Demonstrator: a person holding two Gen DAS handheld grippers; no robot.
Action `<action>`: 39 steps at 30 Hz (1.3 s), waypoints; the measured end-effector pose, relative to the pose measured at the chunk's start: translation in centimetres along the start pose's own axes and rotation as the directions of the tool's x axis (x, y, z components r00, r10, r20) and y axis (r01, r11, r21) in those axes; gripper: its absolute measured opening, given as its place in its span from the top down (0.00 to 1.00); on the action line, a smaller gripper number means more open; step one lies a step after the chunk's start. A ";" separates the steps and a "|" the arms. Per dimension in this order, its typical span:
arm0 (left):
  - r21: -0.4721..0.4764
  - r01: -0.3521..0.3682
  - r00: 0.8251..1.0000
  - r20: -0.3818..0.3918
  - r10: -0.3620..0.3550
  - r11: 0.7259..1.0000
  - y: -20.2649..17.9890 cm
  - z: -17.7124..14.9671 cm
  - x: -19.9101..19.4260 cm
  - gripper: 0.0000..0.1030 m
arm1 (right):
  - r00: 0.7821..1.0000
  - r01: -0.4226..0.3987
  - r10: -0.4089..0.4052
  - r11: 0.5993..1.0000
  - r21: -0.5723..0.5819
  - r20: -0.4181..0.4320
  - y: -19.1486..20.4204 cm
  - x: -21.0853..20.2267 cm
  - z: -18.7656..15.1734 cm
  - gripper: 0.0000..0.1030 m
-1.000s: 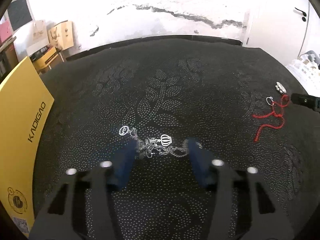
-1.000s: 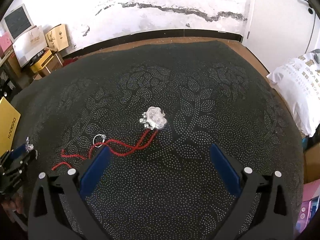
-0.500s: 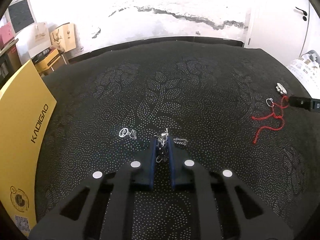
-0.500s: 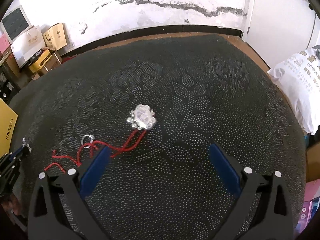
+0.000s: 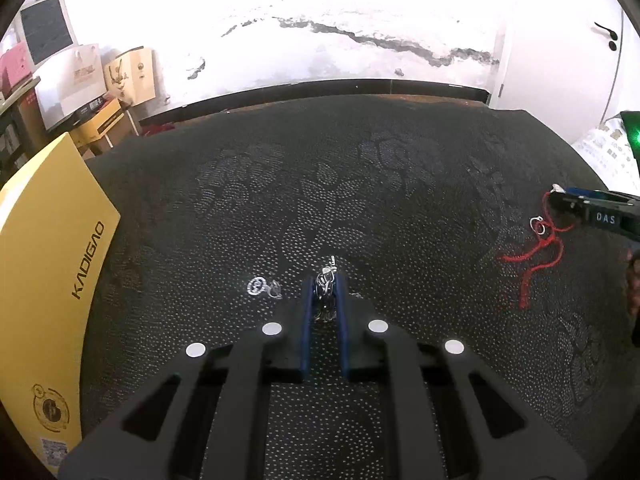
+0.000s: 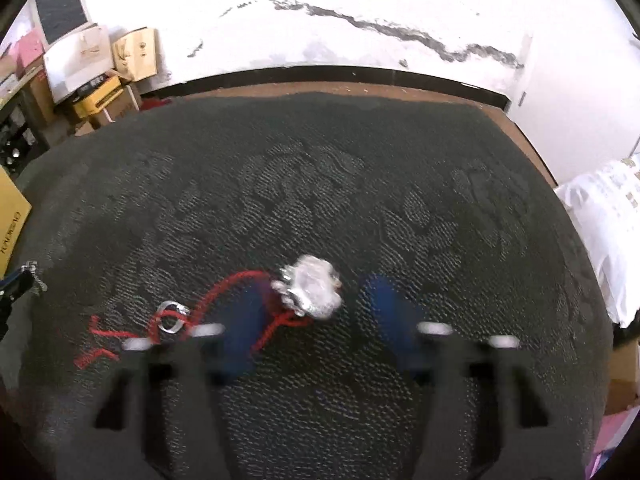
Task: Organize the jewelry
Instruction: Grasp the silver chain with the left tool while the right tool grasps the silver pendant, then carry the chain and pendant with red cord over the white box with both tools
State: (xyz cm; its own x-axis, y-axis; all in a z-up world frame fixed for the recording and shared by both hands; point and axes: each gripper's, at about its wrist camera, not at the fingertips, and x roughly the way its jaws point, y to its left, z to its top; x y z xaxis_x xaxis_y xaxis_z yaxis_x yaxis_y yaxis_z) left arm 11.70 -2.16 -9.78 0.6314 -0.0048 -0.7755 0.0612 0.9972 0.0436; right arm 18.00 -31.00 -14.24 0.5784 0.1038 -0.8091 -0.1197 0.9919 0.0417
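The silver chain (image 5: 326,284) is clamped between the blue pads of the left hand-held gripper (image 5: 324,280) near the middle of the dark patterned bench (image 5: 360,184). Toward the bench's right edge, the right hand-held gripper (image 6: 316,292) is closing around the silver pendant (image 6: 312,290) on its red cord (image 6: 224,292), pads not yet touching.

Overexposed wall (image 5: 320,20), motion-blurred right view, fisheye-bent edges.

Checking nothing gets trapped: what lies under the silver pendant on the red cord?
Under the silver pendant only black patterned cloth and red cord show; anything directly beneath is covered.
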 end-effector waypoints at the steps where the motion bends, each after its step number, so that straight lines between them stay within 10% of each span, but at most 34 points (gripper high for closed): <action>1: -0.003 0.001 1.000 0.000 -0.001 1.000 0.1 0.1 -0.1 0.90 | 1.000 -0.003 0.003 1.000 0.004 -0.003 -0.1 0.0 0.0 0.74; 21: -0.034 0.028 0.999 0.044 -0.027 0.999 3.9 5.8 -11.6 0.90 | 0.981 -0.104 0.114 0.992 -0.069 0.155 8.0 -15.7 4.2 0.74; 39: -0.278 -0.086 0.982 0.138 0.129 0.957 23.9 2.7 -24.8 0.90 | 0.899 -0.343 0.419 0.855 -0.389 0.129 36.5 -25.9 6.2 0.74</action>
State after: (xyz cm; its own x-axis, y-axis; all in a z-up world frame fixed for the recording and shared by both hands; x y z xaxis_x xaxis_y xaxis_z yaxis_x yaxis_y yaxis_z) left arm -0.47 21.54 12.18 0.7349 0.1136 -0.6686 -0.2113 0.9751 -0.0666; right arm 3.65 2.92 11.90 0.5739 0.5184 -0.6339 -0.6145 0.7843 0.0851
